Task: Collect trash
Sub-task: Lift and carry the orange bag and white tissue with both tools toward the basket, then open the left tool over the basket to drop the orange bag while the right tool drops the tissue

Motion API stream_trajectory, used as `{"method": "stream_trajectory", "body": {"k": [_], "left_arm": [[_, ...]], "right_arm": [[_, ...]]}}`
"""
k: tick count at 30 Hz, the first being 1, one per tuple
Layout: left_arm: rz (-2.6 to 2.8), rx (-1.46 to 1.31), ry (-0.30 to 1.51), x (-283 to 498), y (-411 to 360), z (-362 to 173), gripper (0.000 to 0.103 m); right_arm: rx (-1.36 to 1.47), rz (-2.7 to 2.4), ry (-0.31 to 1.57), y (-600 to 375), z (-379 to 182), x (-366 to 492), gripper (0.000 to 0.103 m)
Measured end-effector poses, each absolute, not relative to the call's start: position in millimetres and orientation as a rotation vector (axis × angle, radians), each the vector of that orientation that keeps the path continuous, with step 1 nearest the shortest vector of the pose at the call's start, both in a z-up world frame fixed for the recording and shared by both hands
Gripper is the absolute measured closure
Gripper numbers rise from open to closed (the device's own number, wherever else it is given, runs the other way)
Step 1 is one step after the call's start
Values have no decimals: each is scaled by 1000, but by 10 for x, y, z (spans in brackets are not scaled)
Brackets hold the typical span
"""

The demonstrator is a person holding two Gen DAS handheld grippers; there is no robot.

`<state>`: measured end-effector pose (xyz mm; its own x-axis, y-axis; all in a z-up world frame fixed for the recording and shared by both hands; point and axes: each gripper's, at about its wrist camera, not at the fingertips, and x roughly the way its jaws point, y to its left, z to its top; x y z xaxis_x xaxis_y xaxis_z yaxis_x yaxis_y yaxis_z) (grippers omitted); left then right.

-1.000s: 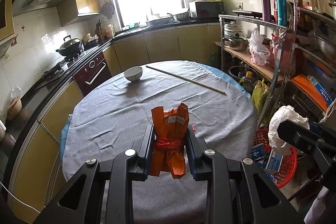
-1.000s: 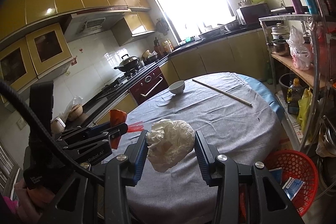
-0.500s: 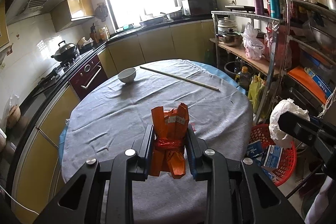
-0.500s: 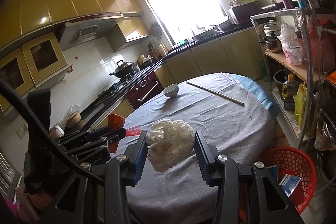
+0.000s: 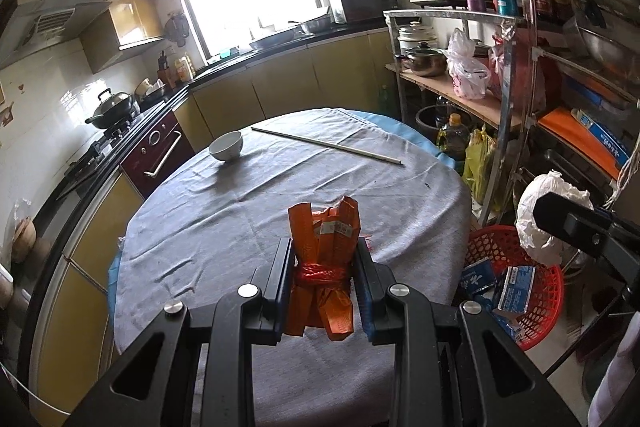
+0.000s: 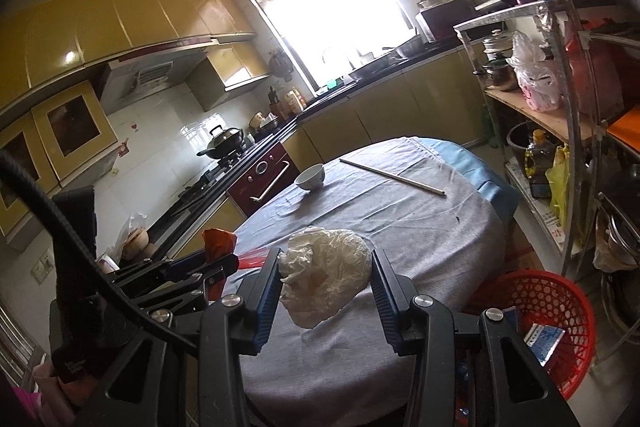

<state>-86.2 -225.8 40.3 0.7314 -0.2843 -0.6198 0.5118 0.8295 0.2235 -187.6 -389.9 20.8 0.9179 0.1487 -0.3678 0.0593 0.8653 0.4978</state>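
Left claw: clamped on an orange wrapper bundle, bottom centre of its view, held above the grey-clothed round table.
Right claw: clamped on a crumpled white plastic bag, bottom centre of its view.
Red mesh basket: lower right, on the floor beside the table, holding blue-and-white cartons.
White bowl and a long thin stick: far part of the table, well apart from both claws.

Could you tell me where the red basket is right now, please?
The red basket sits on the floor off the table's right edge, lower right in both wrist views, by the metal shelf rack.
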Motion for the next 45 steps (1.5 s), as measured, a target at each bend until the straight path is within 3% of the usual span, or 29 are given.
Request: {"method": "stream_trajectory", "body": {"k": [30, 45], "left_arm": [[-571, 540, 603, -1105, -3162, 175, 73], [-778, 494, 781, -1054, -3596, -269, 73]], "right_arm": [[675, -64, 423, -4679, -169, -2166, 56], [757, -172, 492, -5068, -621, -2250, 56]]}}
